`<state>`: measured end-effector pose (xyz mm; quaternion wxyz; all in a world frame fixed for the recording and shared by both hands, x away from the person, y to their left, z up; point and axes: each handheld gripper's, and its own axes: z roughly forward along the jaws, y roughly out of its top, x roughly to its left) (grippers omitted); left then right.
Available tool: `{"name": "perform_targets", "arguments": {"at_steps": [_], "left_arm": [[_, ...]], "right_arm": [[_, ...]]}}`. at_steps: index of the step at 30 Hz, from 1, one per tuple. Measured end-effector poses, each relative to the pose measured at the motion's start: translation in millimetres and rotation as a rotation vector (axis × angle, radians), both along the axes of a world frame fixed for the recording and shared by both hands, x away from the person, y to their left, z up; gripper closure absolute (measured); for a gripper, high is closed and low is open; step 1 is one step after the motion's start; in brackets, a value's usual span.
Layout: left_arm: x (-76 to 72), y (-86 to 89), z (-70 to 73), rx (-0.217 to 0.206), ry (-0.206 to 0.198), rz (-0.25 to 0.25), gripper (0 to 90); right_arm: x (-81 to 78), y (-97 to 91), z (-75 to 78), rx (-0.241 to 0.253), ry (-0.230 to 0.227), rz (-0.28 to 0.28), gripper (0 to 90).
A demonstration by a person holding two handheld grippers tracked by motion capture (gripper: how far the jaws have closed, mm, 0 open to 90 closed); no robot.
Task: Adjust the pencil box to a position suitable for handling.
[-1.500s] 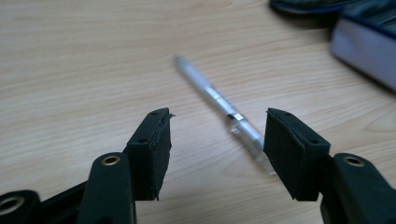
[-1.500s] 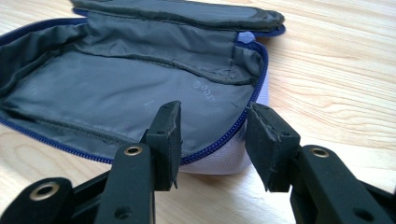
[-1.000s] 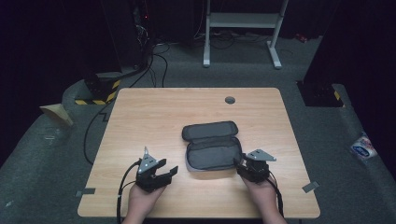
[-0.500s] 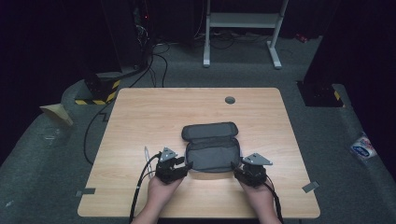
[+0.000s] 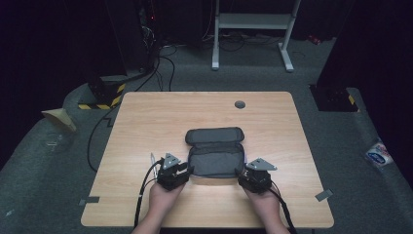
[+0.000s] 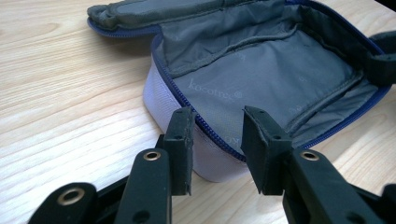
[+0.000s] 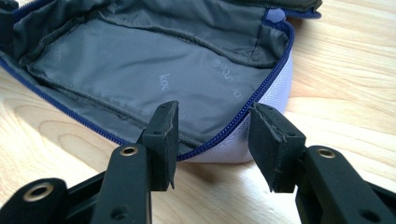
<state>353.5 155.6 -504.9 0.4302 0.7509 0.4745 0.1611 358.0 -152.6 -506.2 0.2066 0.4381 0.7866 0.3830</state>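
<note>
Wood table [image 5: 146,122] w/ open pouch [image 5: 215,157] (grey lining).

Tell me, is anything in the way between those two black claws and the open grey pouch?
Nothing visible is. The left gripper and right gripper are open, each at a near corner of the pouch, with just bare table around.

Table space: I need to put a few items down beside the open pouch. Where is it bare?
Bare wood lies left, right and behind the pouch, up to the grommet. The near edge is crowded: the left gripper and right gripper flank the pouch's front corners.
</note>
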Motion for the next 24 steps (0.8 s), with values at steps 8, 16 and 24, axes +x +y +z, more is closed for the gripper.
{"name": "perform_targets", "arguments": {"at_steps": [8,16,24], "left_arm": [[0.2,10.6,-1.3,-0.001,-0.01,0.028,63.5],[1.1,9.6,-3.1,0.016,-0.02,0.032,62.9],[0.2,9.8,-0.5,-0.005,-0.042,0.05,58.3]], "right_arm": [[1.2,11.1,-0.8,0.003,0.001,0.015,52.7],[2.9,7.5,0.2,0.009,-0.007,0.012,52.5],[1.4,5.2,7.5,0.019,-0.027,0.012,52.1]]}}
